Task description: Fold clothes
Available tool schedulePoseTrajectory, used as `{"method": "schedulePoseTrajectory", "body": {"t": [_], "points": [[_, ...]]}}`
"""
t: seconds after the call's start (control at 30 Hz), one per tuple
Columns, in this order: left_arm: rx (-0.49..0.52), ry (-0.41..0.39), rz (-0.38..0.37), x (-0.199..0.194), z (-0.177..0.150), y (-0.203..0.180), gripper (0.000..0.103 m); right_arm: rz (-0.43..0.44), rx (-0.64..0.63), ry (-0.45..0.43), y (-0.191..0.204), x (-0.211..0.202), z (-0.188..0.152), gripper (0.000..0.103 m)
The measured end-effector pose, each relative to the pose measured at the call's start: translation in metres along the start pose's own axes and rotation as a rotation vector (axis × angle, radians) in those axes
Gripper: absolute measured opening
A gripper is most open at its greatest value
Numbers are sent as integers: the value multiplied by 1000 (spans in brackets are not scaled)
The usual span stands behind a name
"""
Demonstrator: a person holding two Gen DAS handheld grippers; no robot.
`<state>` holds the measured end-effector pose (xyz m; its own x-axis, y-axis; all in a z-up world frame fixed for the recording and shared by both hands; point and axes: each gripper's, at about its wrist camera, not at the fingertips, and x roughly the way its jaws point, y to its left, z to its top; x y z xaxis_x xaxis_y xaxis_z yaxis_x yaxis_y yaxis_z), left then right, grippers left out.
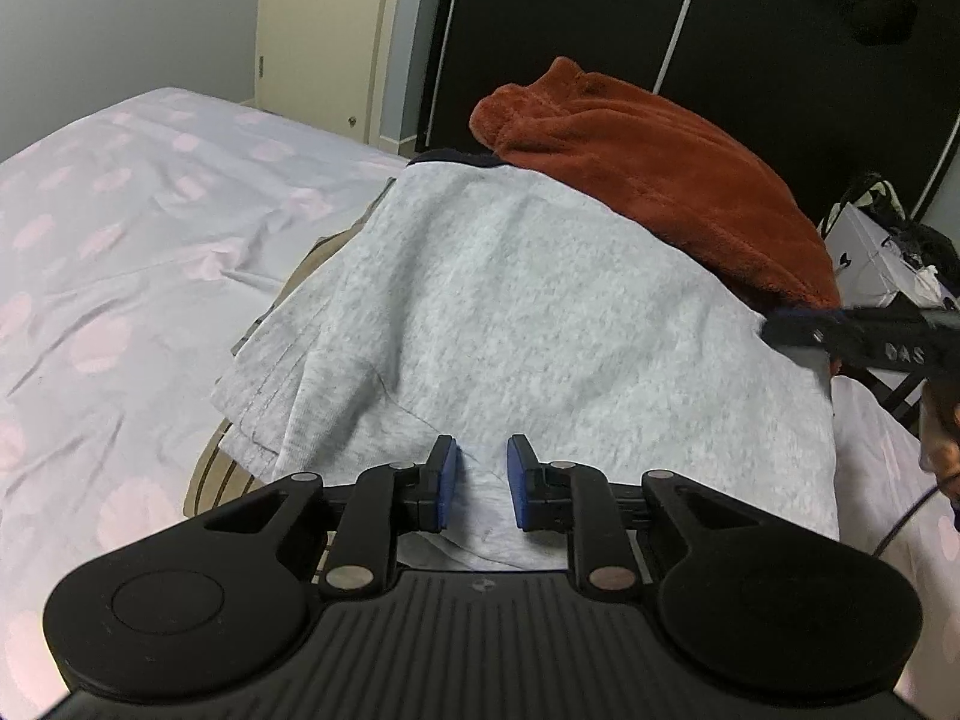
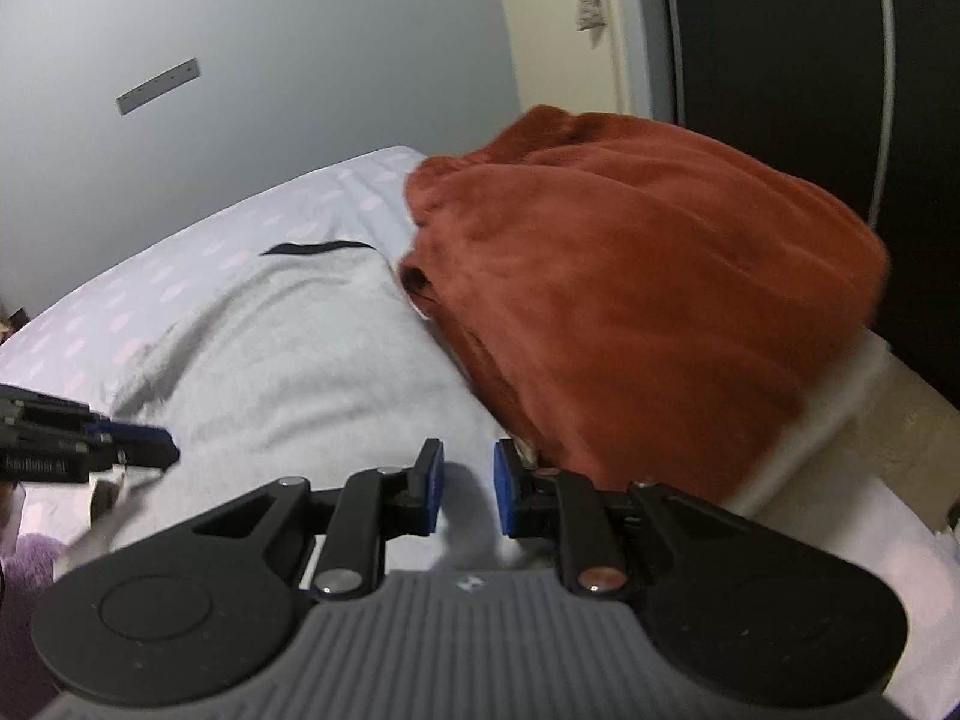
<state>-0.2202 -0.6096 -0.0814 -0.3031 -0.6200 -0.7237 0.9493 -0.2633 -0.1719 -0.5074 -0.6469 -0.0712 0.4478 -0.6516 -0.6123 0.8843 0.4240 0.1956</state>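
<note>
The grey shirt [image 1: 498,312] lies spread on the bed [image 1: 120,228], and it is the thing to fold. Its dark collar [image 1: 462,157] points away from the person. One side is already turned in, with a sleeve bunched along that edge, and a striped cloth [image 1: 222,474] peeks out from under it. The rust fleece [image 1: 648,180] sits heaped on the far corner of the shirt, by the collar. The left claw [image 1: 480,489] is at the near edge of the shirt, its blue pads apart with a bump of grey cloth rising between them, not pinched. The right claw [image 2: 468,489] is also at the near edge of the shirt, close to the fleece, pads apart and holding nothing. I think the step in hand is getting a grip on the near edge. Next, both claws would need to close on that edge and lift it toward the collar, while taking care that the fleece does not get in the way of the fold.
</note>
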Motion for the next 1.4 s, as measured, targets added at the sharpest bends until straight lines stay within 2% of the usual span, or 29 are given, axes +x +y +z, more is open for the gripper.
{"method": "schedulePoseTrajectory", "body": {"t": [0.1,0.2,0.33,0.47,0.57,0.7,0.87,1.13,1.27,1.4], "points": [[9,3,1,0,1,-1,17,-6,31,-3,-8,-3,-16,18],[14,0,5,-1,2,-2,16,-24,58,9,-14,12,-27,17],[29,-4,24,-5,2,-2,16,-32,90,-6,-16,18,-32,17],[30,-42,15,-20,9,5,16,-35,64,-40,-6,-2,-20,20],[32,-92,35,-30,23,16,16,-24,45,-78,3,-19,-8,22],[24,-112,65,-28,39,28,16,26,8,-89,22,-8,15,22],[13,-93,72,-10,48,36,16,33,-16,-42,34,25,26,22],[2,-4,91,29,40,54,17,34,-43,38,50,78,40,21],[-20,12,88,33,41,59,18,19,-37,56,52,85,42,21],[-38,-5,85,19,42,59,22,0,-38,70,56,76,48,21]]}}
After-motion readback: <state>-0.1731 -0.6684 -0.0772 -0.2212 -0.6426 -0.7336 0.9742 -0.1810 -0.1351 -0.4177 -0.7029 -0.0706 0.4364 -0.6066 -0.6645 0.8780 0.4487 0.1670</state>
